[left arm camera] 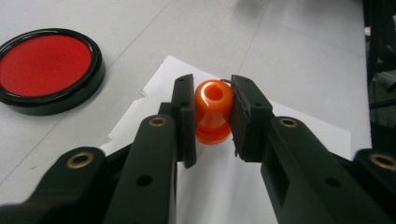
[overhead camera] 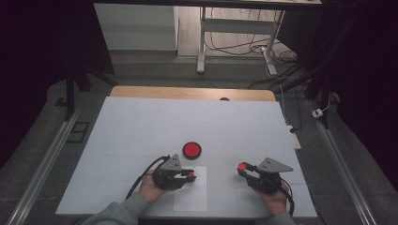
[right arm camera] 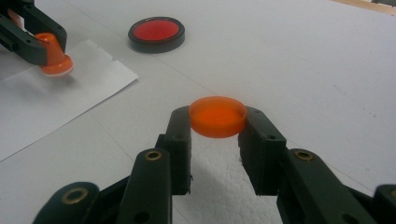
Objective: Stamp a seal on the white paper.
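1. My left gripper (left arm camera: 212,116) pinches a small orange plastic stamp-like knob (left arm camera: 213,112) with a hole in its top; the knob's base rests on a white paper sheet (left arm camera: 289,135).
2. My right gripper (right arm camera: 217,135) clamps a shallow orange plastic cap (right arm camera: 217,115), lifted above the white foam board (right arm camera: 303,70).
3. A round black-rimmed red ink pad (overhead camera: 192,150) sits just ahead of my left gripper, apart from the sheet.

1. Left tool (overhead camera: 190,175): black body, grey three-cornered plate on top, black cable trailing off the back.
2. Right tool (overhead camera: 242,168): same black build, grey three-cornered plate, black cable looping behind.
3. Jaws: matte black flat pads on black link arms; brass-ringed pivot holes, small plain holes.
4. Left sleeve (overhead camera: 119,212): grey, cuffed at the wrist.
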`<state>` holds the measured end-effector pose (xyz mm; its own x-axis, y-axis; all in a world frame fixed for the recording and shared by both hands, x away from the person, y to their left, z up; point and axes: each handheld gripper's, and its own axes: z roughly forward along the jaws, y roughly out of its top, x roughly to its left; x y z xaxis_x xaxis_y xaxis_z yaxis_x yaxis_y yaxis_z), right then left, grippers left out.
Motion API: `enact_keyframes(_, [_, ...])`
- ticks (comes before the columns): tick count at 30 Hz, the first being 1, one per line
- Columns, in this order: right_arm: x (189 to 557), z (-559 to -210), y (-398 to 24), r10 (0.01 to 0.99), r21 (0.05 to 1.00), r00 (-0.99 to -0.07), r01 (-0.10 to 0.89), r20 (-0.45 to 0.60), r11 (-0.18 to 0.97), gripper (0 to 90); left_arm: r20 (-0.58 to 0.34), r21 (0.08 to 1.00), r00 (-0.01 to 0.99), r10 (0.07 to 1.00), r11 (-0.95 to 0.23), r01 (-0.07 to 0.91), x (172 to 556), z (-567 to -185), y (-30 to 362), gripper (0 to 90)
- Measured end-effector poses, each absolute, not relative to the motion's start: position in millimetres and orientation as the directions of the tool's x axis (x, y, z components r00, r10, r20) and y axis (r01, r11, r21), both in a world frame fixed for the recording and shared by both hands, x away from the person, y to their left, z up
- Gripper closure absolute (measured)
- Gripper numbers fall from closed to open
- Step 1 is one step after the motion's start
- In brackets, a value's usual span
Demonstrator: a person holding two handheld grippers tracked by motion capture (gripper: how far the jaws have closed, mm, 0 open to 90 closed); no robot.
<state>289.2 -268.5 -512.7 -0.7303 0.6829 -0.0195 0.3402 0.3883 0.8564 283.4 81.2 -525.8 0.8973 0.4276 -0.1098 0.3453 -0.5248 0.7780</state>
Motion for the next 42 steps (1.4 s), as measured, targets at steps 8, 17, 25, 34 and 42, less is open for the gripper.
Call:
enact_keyframes(8, [289.4,-513.2,-268.3,0.681,0.857,-0.732,0.34,-0.017,0.386,64.5,-0.104,0.77,0.9,0.423,-0.538,0.342,282.7,-528.0,79.1,72.1])
enact_keyframes(17, [289.5,-513.6,-267.8,0.681,0.857,-0.732,0.34,-0.017,0.386,64.5,-0.091,0.762,0.898,0.43,-0.55,0.341,282.2,-530.5,78.6,72.1])
enact_keyframes(25, [289.6,-513.5,-268.0,0.68,0.857,-0.733,0.34,-0.015,0.386,64.5,-0.076,0.754,0.897,0.436,-0.564,0.338,278.8,-534.8,76.0,72.1])
enact_keyframes(34, [289.0,-513.2,-267.6,0.679,0.857,-0.734,0.338,-0.018,0.388,64.5,-0.029,0.755,0.894,0.446,-0.577,0.312,272.9,-535.5,74.0,72.4])
enact_keyframes(42, [288.3,-512.6,-267.6,0.682,0.857,-0.731,0.338,-0.021,0.389,64.5,-0.018,0.765,0.894,0.448,-0.569,0.301,270.9,-537.6,75.0,72.5])
